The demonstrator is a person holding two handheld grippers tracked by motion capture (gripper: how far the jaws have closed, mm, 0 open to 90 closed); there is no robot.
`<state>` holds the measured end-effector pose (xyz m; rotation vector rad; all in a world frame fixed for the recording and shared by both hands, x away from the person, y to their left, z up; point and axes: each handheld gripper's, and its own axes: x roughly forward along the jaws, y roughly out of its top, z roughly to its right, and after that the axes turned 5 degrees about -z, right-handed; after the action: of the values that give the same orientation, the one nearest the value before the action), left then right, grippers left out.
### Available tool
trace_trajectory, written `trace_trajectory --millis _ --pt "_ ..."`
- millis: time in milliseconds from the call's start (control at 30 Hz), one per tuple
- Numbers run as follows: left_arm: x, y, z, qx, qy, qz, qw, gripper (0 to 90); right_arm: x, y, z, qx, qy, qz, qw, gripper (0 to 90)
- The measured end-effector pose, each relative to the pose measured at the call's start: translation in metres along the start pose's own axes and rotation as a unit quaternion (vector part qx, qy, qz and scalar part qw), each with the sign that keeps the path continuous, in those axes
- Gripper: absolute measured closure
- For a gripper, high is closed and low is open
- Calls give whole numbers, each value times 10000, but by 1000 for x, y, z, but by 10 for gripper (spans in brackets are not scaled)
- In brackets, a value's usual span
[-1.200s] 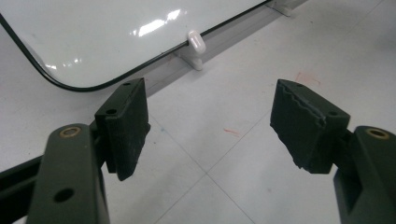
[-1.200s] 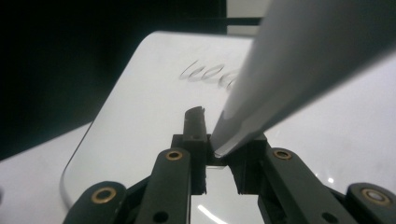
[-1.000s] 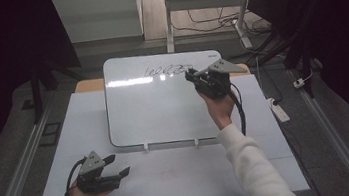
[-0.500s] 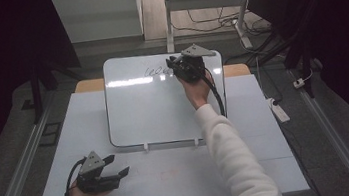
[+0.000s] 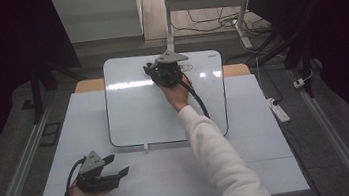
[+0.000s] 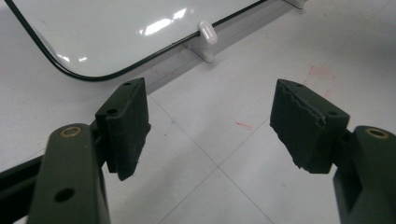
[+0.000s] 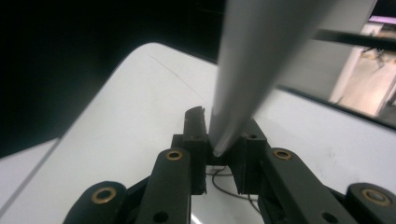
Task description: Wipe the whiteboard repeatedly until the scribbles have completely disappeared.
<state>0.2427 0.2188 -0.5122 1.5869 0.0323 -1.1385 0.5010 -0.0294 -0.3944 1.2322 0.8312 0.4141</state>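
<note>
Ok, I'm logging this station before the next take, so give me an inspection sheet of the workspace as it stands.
Surface: white table, faint red marks.
Job's things: whiteboard with dark scribbles near its far edge; grey pen-like rod.
Clutter: nothing seen.
Grippers: left hand-held gripper open, over bare table; right hand-held gripper shut on the rod, at the scribbles.
Cables: black cable trailing from the right one; loose wires on the floor.
Surroundings: power strip, metal frame, dark room.
</note>
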Motion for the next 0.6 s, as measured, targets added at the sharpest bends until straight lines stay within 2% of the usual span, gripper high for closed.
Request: trace_trajectory --millis 33,100,133,167,200,233,267,300,333,400,433,467,533,600 --pt "0 0 0 4 3 -4 10000 288 -1 2 3 54 -79 48 9999 774" --pt "0 0 0 7 0 -7 10000 288 -3 4 12 359 -237 187 9989 774" --pt "0 0 1 13 -2 -11 10000 288 -3 4 13 457 -194 218 9985 774" --pt "1 0 0 10 0 -17 10000 288 -2 3 11 452 -150 194 9987 775" --pt "1 0 0 2 -4 -19 10000 288 1 2 6 344 -1 106 9994 774" --pt "1 0 0 2 -4 -19 10000 288 1 2 6 344 -1 106 9994 774" --pt "2 0 0 -2 -3 -35 10000 288 6 -1 -6 -9 200 -81 9998 775" --pt "2 0 0 -2 -1 -37 10000 288 6 0 -8 -136 123 -120 9998 774" --pt "2 0 0 -7 -2 -30 10000 288 5 2 -5 -123 63 -85 9999 774" --pt "1 0 0 -13 2 -19 10000 288 1 4 5 127 -184 100 9997 774" --pt "1 0 0 -9 1 -15 10000 288 0 4 8 252 -206 148 9994 775" --pt "1 0 0 -11 -2 -14 10000 288 0 3 8 267 -157 137 9994 775" --pt "1 0 -1 -12 -7 -22 10000 288 3 0 -4 19 126 -47 9999 775" --pt "1 0 -1 -9 -5 -28 10000 288 7 -4 -15 -294 313 -250 9988 775"
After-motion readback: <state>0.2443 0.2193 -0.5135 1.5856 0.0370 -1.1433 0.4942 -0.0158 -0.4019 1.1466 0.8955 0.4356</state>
